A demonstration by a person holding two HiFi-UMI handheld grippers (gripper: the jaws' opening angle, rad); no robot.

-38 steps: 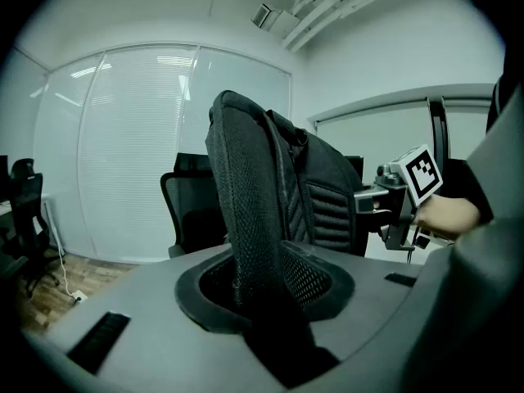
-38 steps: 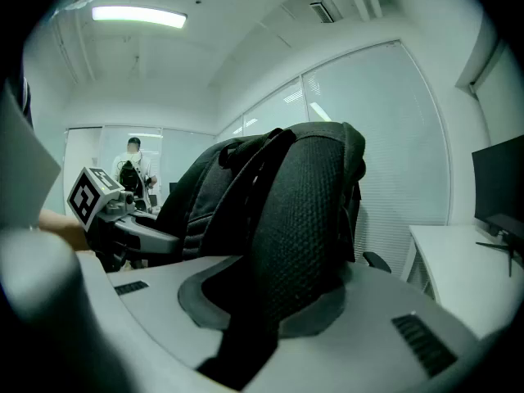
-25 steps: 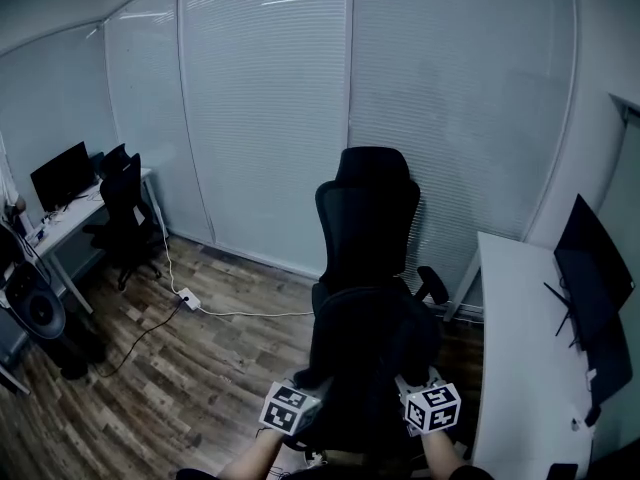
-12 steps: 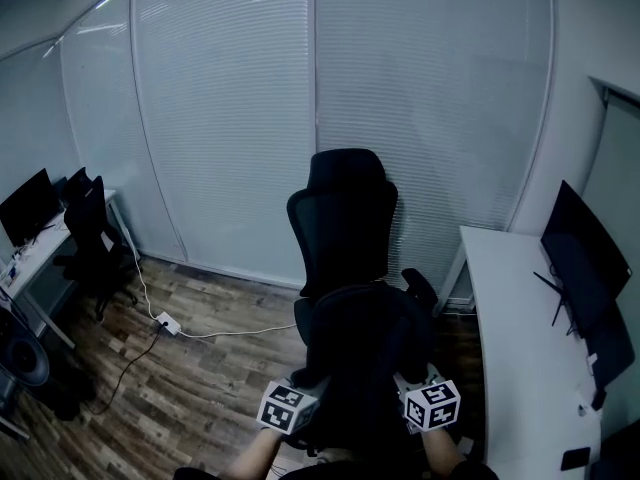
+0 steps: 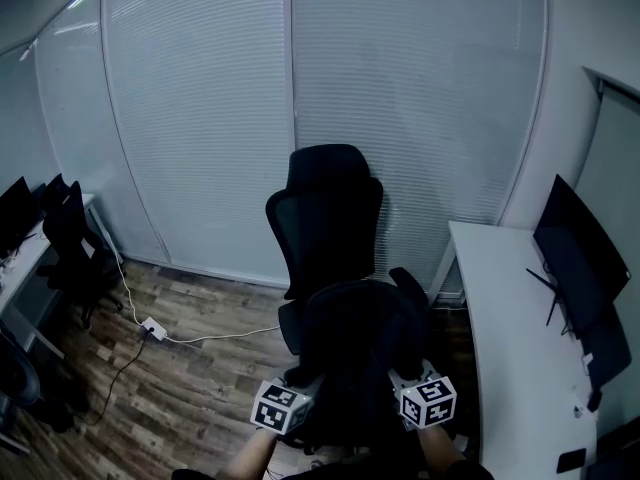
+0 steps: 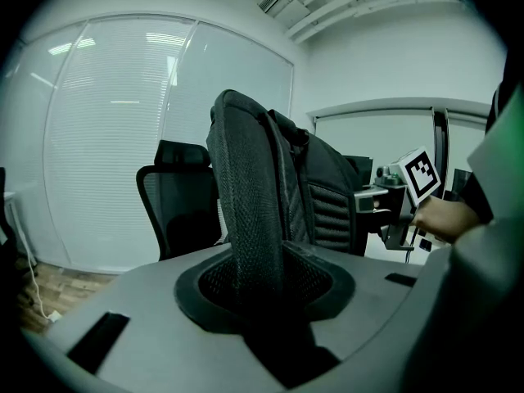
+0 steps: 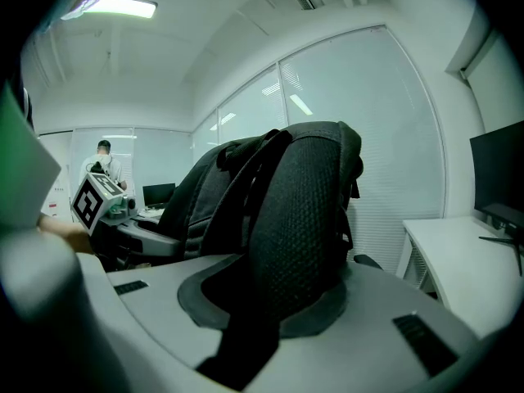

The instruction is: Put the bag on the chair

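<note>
Hold firm with the left claw (image 6: 260,273) and right claw (image 7: 278,293), each closed on a padded mesh strap (image 6: 246,187) of the black fabric backpack (image 5: 360,353) between them. Carry level to the black high-backed office chair (image 5: 325,218) just beyond both claws; lower fully onto it before releasing. Turned rightward since a second ago, same grips.

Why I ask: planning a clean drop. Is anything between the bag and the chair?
Nothing visible. The bag, clamped by the left gripper and right gripper, hangs just before the chair; its seat is hidden behind the bag.
</note>
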